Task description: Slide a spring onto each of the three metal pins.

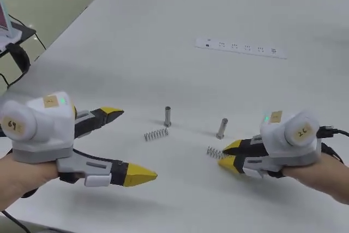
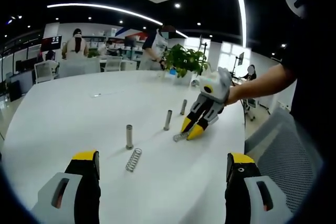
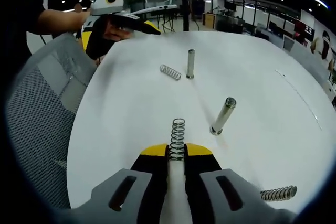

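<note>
We hold the right gripper (image 3: 176, 153) with its jaws pinched on the end of a spring (image 3: 178, 132), which sticks out ahead of the tips over the white table (image 3: 131, 108). Just ahead and to the right stands the near pin (image 3: 223, 115). Farther ahead is the far pin (image 3: 190, 64), with a loose spring (image 3: 170, 71) beside it. Our left gripper (image 2: 163, 161) is spread wide, holding nothing. Bare tabletop lies between the grippers, and the table edge runs along the right gripper's left.

On the table (image 1: 136, 53), the left spring (image 1: 156, 133) is laid near-left of the left pin (image 1: 167, 116), the right spring (image 1: 216, 153) near-left of the right pin (image 1: 222, 128).
</note>
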Motion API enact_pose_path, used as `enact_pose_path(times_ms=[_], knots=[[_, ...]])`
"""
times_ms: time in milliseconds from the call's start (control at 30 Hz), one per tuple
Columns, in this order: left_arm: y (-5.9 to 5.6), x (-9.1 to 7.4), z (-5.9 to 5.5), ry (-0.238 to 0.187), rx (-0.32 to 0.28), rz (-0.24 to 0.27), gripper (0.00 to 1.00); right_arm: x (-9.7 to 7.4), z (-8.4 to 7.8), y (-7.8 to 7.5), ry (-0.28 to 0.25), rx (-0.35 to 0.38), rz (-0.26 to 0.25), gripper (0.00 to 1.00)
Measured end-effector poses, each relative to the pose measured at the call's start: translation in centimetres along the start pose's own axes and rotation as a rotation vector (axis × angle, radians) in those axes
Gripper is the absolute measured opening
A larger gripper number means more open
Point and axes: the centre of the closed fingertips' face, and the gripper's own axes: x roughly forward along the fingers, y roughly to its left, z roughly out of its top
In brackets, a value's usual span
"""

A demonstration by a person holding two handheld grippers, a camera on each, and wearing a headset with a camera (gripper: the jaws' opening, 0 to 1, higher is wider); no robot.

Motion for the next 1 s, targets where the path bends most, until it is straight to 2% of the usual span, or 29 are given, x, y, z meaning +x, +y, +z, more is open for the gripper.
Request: enact_pose_path(times_ms=[33, 67, 333, 700, 1000], knots=[[0.0, 0.0, 0.0, 0.001, 0.001, 0.000, 0.98, 0.1, 0.7, 0.1, -0.024, -0.025, 0.004, 0.09], [-0.1, 0.0, 0.0, 0.004, 0.006, 0.000, 0.98, 0.1, 0.8, 0.2, -0.022, -0.008, 0.002, 0.09], [-0.5, 0.5, 0.4, 0.000, 0.014, -0.015, 0.98, -0.9, 1.0, 0.3, -0.026, -0.009, 0.006, 0.08], [-1.4, 1.3, 0.4, 0.005, 0.025, -0.040, 0.96, -2.5, 0.9, 0.2, -0.029, -0.024, 0.001, 0.08], [-1.8, 1.7, 1.2, 0.006, 0.048, -0.068, 0.93, -3.7, 1.5, 0.5, -0.040, -0.048, 0.005, 0.08]])
